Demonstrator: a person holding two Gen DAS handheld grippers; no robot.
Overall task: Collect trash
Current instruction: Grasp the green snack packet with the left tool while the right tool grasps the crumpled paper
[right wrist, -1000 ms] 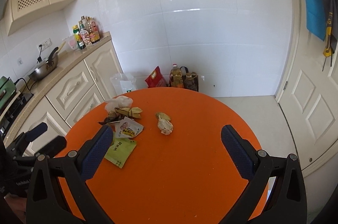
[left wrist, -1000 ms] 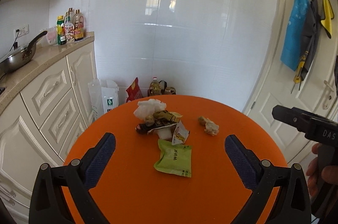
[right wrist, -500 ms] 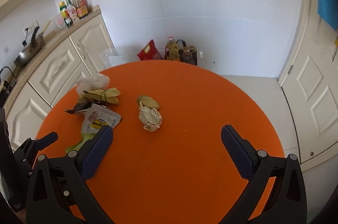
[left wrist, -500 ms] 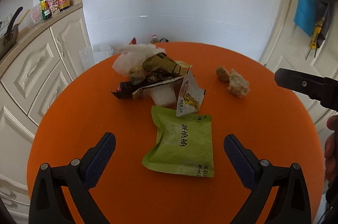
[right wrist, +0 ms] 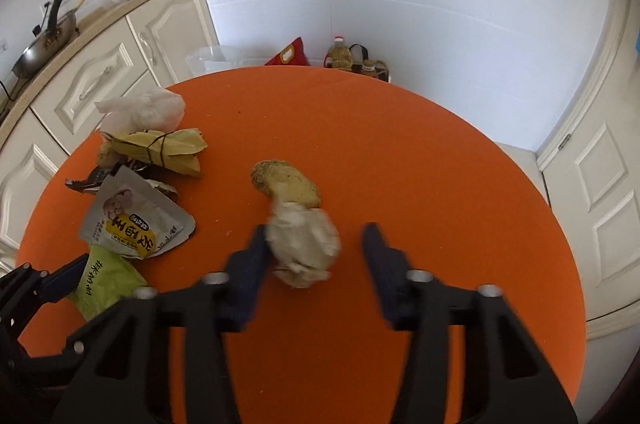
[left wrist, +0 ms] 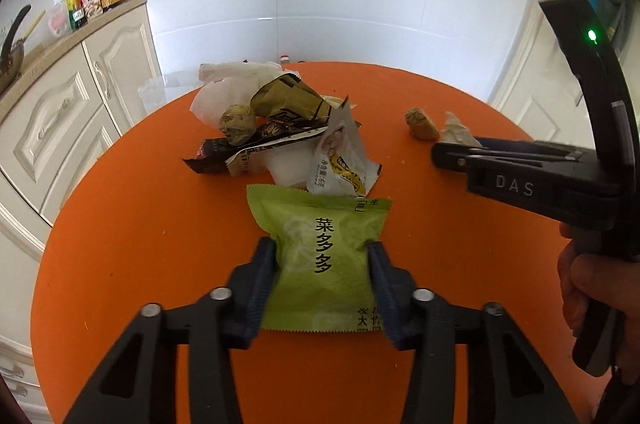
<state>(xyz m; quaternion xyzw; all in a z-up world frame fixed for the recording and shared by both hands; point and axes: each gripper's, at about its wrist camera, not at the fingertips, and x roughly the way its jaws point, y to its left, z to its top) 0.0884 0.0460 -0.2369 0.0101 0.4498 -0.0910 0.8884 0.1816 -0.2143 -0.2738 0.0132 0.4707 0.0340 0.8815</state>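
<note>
left wrist view: left gripper [left wrist: 322, 256] low over the round orange counter [left wrist: 120, 244], jaws pressed on both sides of the flat green foil snack packet [left wrist: 326, 256], which lies on the surface. beyond it, a heap of crumpled wrappers [left wrist: 276, 132]. right wrist view: right gripper [right wrist: 314, 248] with jaws part open around a crumpled white paper wad [right wrist: 302, 244]; left pad touches it, right pad stands apart. tan food scrap [right wrist: 286, 184] touches the wad's far side.
</note>
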